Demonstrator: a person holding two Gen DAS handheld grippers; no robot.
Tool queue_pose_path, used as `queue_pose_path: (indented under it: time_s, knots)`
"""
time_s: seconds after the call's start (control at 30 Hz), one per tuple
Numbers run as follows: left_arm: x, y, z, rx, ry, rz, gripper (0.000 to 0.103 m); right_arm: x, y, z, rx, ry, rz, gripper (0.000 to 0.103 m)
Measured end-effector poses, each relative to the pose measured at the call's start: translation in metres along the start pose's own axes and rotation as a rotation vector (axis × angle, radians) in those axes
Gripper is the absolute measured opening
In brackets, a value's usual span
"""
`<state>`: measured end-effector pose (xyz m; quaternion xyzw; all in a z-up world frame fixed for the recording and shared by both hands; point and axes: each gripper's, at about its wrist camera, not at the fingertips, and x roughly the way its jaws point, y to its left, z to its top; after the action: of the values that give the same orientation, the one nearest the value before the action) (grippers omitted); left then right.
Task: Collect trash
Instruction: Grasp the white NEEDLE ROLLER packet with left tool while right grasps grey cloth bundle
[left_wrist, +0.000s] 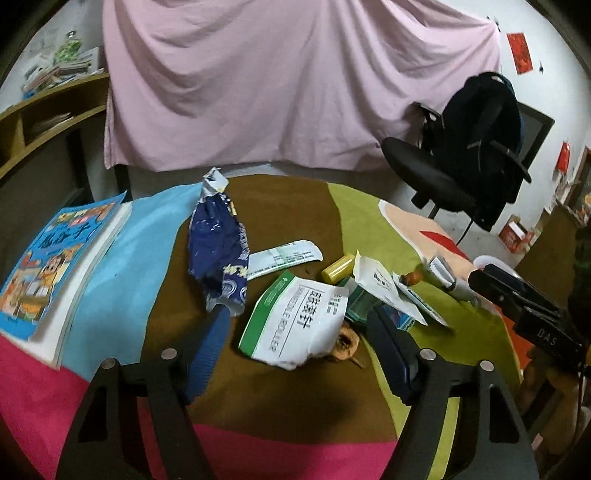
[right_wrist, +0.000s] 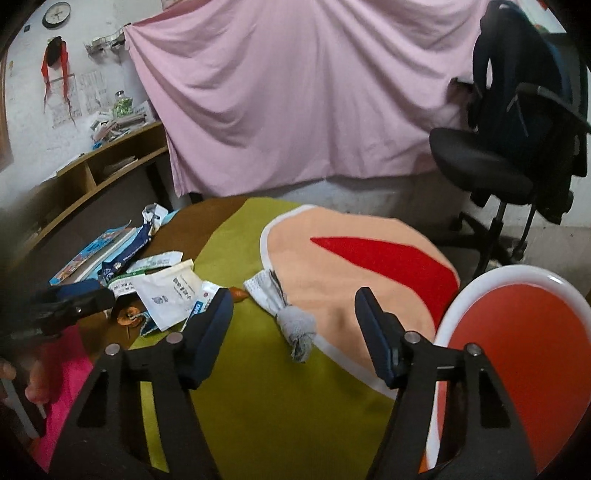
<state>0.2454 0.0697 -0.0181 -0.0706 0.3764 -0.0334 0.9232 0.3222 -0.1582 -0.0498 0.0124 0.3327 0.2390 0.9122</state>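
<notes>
Left gripper (left_wrist: 299, 354) jaws released, nothing pinched, hanging over a white-and-green torn package (left_wrist: 299, 325) that lies between them on the surface (left_wrist: 295, 206). Crumpled blue snack wrapper (left_wrist: 218, 251) just left of it, receipt slip (left_wrist: 284, 258) and yellow cylinder (left_wrist: 337, 271) behind, more paper scraps to the right, picture book (left_wrist: 55, 258) at the left edge. Right gripper (right_wrist: 295, 332) jaws also released, empty, with a knotted grey mesh wad (right_wrist: 291, 317) between them on the cloth. Red-and-white bin (right_wrist: 517, 354) just right of the right gripper. Pink sheet (right_wrist: 295, 96) and office chair (right_wrist: 487, 166) behind
</notes>
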Motion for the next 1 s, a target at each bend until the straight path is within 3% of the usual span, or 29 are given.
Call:
queue_pose_path:
  time_s: [0.1,0.17,0.27,0.67,1.0]
  knots:
    - [0.008,0.001,0.003,0.016,0.032,-0.007,0.070,0.007,-0.001,0.001,0.003,0.037,0.016,0.089]
    - [0.011,0.001,0.002,0.019,0.048,-0.014,0.057,0.012,0.000,0.001,0.003,0.060,0.025,0.086]
    - [0.013,0.003,0.002,0.008,0.060,-0.015,0.052,0.016,0.000,0.001,0.002,0.084,0.039,0.080]
    - [-0.006,0.002,-0.004,-0.031,0.028,-0.040,0.045,0.024,-0.006,-0.005,0.042,0.166,0.067,0.050]
    - [-0.030,-0.011,-0.012,-0.035,-0.045,-0.011,0.045,0.002,0.000,-0.012,0.026,0.097,0.084,0.049]
